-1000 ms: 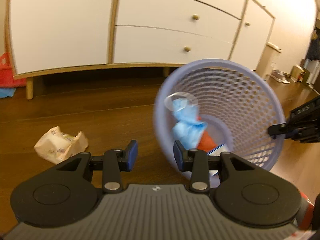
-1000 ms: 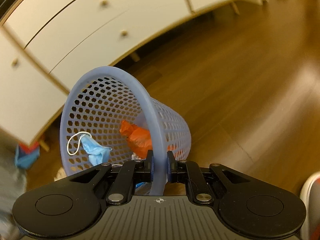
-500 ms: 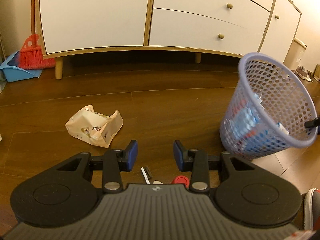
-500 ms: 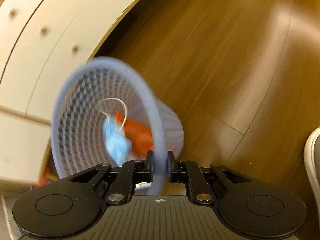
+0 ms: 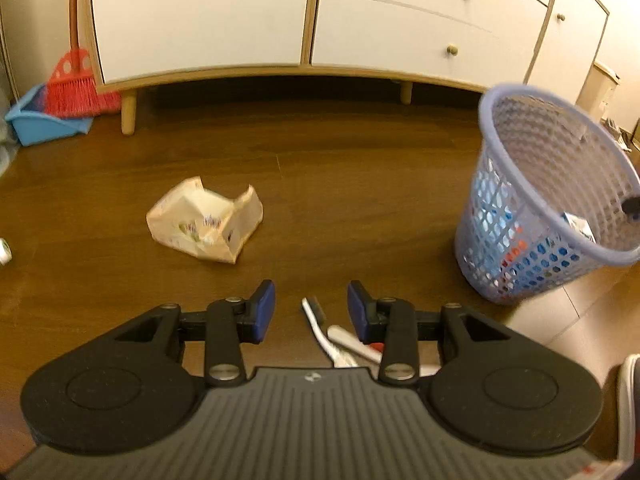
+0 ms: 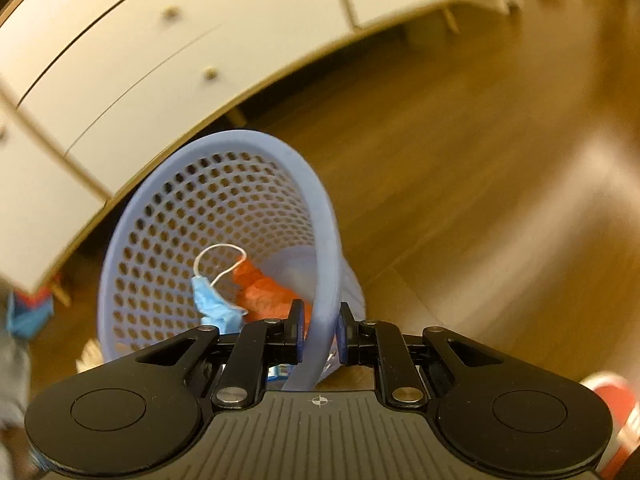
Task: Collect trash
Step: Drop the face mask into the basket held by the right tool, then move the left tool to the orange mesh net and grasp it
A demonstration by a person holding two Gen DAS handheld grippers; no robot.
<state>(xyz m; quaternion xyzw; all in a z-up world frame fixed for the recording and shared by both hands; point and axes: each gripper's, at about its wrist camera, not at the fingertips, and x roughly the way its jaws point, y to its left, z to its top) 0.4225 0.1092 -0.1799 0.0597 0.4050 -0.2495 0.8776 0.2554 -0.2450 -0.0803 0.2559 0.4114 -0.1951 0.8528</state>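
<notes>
From the left wrist camera, the left tongs (image 5: 311, 306) hang released and empty above the wooden floor (image 5: 360, 184), jaws well apart. A white toothbrush (image 5: 316, 326) lies on the floor between the two pads, with a white tube-like scrap (image 5: 354, 344) just beside it, and a crumpled paper bag (image 5: 204, 224) sits farther out toward the cabinet. The purple mesh basket (image 5: 536, 216) stands tilted near the right edge of view, already holding some litter. I judge the step in hand to be choosing the next piece; the next move calls for lowering the open jaws over the toothbrush, or reaching forward to the bag, and closing flat against the boards. Behind stands a white sideboard (image 5: 312, 20) on wooden legs, with a red broom (image 5: 78, 84) and blue dustpan (image 5: 44, 120) at its left corner. From the right wrist camera, the right tongs (image 6: 319, 330) are clenched on the basket's rim (image 6: 326, 280), holding it tipped; inside lie a blue face mask (image 6: 212, 304) and an orange wrapper (image 6: 266, 292). The surroundings are motion-blurred, with the same wood flooring.
</notes>
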